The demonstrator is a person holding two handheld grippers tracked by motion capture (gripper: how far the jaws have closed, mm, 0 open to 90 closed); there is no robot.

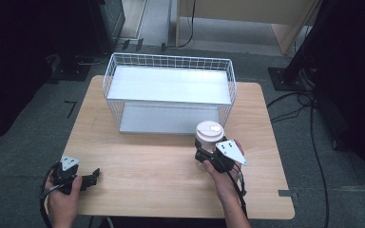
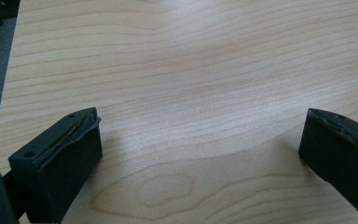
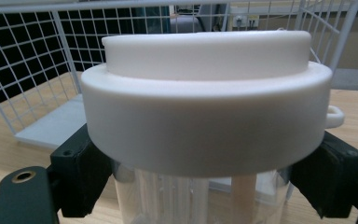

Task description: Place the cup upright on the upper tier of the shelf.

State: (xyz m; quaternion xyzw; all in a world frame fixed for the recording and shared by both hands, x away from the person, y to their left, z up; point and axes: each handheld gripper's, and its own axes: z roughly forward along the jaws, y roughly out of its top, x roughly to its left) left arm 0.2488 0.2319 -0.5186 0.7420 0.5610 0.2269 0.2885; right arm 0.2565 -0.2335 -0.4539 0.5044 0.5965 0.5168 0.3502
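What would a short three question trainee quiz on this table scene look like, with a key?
1. True or false: the left tongs stand open over bare table.
2. What do the right tongs grip? A) the wire rack B) a clear cup with a white lid C) a cable
3. Fill in: the white wire rack stands at the ____ side of the table from the person.

Key
1. True.
2. B: the jaws close on the clear cup just under its white lid.
3. Far.
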